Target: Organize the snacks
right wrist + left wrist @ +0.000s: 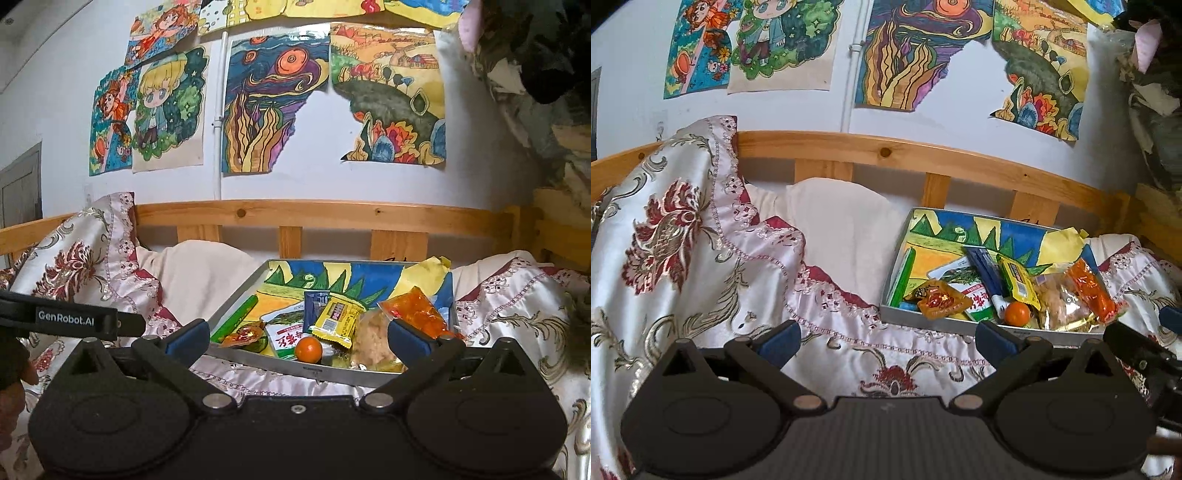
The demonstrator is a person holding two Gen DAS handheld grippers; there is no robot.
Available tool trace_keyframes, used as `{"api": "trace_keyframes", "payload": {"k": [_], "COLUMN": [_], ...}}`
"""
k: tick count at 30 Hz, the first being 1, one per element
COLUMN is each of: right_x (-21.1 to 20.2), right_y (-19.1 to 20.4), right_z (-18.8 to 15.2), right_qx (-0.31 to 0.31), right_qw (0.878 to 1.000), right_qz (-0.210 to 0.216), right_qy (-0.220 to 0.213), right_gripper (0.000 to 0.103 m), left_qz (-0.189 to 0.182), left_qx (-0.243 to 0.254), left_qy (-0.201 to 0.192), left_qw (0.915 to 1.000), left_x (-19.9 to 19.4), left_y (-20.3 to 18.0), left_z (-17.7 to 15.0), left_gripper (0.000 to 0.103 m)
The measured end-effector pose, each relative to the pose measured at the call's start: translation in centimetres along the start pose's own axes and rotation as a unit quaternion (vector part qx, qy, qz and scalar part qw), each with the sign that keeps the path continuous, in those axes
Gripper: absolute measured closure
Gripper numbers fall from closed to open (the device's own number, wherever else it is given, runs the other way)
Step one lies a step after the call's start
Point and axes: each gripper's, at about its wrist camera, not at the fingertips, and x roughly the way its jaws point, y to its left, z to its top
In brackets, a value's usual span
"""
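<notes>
Both your grippers hang empty, jaws spread wide, in front of the snack tray [317, 371].

Your left gripper [886, 341] has only embroidered cloth [683, 229] between its fingers; the tray sits ahead to its right, with bare cloth open to its left. Your right gripper [295, 341] faces the tray straight on, near rim just beyond its fingertips. Inside, a green stick [236, 317] slants along the left wall, the yellow packet [334, 319] runs near-to-far, an orange fruit [309, 349] lies nearest, and an orange packet [421, 314] sits right. "GenRobot.AI" reads on the other gripper's side.
</notes>
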Motion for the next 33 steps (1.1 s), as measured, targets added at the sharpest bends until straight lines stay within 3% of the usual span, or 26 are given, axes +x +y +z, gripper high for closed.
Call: {"api": "trace_keyframes", "payload": {"k": [12,22,29,33], "right_x": [-3.1,-5.3,-6.0,-6.1], "right_y": [1.4,2.0,2.5,2.5], "right_z": [-1.0,-2.4,-3.3,-3.5], "right_qx": [0.014,0.033,0.035,0.040], "right_qw": [1.000,0.999,0.998,0.998], "right_qz": [-0.013,-0.030,-0.037,-0.041], "right_qy": [-0.003,0.009,0.023,0.029], "right_gripper": [0.001,0.001,0.001,0.001], "left_qz": [-0.008,-0.025,-0.035,-0.038], "left_qx": [0.029,0.021,0.062,0.061], "left_qy": [-0.002,0.007,-0.002,-0.008], "left_qw": [0.9995,0.9995,0.9975,0.9974], "left_x": [-2.9,-4.1,-5.2,-5.7], "left_y": [1.1,2.3,1.7,1.9], "left_z": [-2.2,-3.8,-5.1,-5.4], "left_gripper": [0.001,0.001,0.001,0.001]}}
